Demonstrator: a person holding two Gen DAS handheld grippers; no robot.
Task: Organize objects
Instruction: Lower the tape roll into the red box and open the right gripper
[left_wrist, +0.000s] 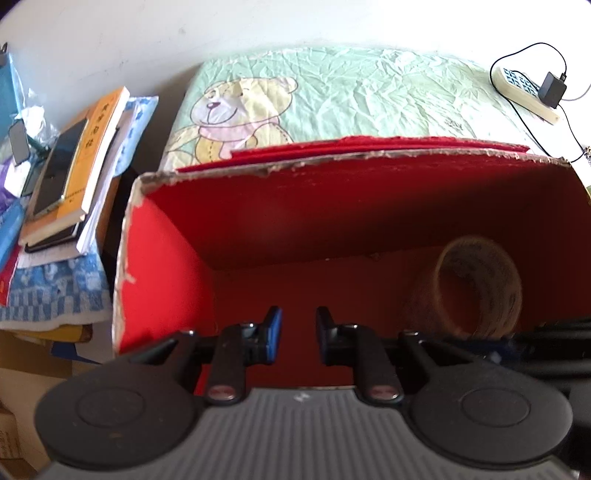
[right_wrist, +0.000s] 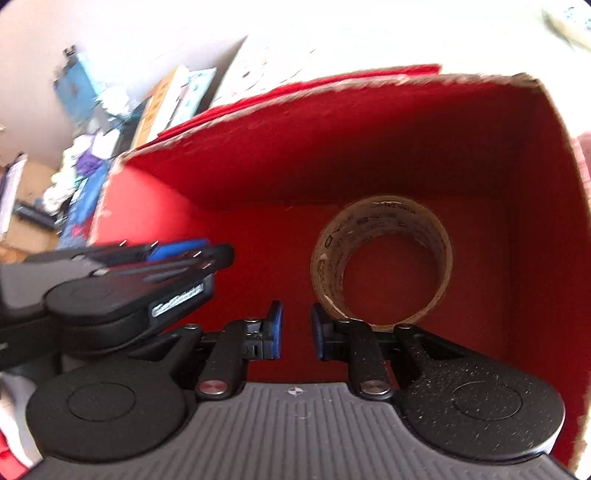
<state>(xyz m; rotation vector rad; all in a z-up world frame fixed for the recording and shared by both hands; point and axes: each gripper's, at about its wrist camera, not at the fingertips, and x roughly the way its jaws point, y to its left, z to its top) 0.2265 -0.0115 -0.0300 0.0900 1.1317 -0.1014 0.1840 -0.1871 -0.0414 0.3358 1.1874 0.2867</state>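
Inside the red box (left_wrist: 177, 236) both of your grippers point down at the floor of it. Your left gripper (left_wrist: 298, 334) has its blue pads a narrow gap apart, with only red cardboard showing between them — it holds nothing. Your right gripper (right_wrist: 296, 328) looks the same: a narrow gap, nothing between the pads.

The tape roll (right_wrist: 382, 258) lies on the box floor toward the right side, near the back wall, its open core facing up at your right camera. The tip of your right gripper's right-hand finger sits just in front of the roll's near rim; you cannot tell from this view whether it touches. From your left camera the tape roll (left_wrist: 480, 288) shows dim and in shadow, off to the right of your left gripper and apart from it.

In the right view your left gripper (right_wrist: 192, 254) comes in from the left, blurred, over the box's left half.

The box's top edge is torn and ragged, with raw cardboard showing along the rim. Behind it lies a pale green cloth (left_wrist: 369, 92) printed with a teddy bear. To the left of the box a stack of books (left_wrist: 85, 166) rests on a blue checked towel (left_wrist: 55, 291), with a dark phone (left_wrist: 61, 166) lying on the top book. At the far right, a power strip (left_wrist: 524, 92) carries a black plug adapter (left_wrist: 552, 90).
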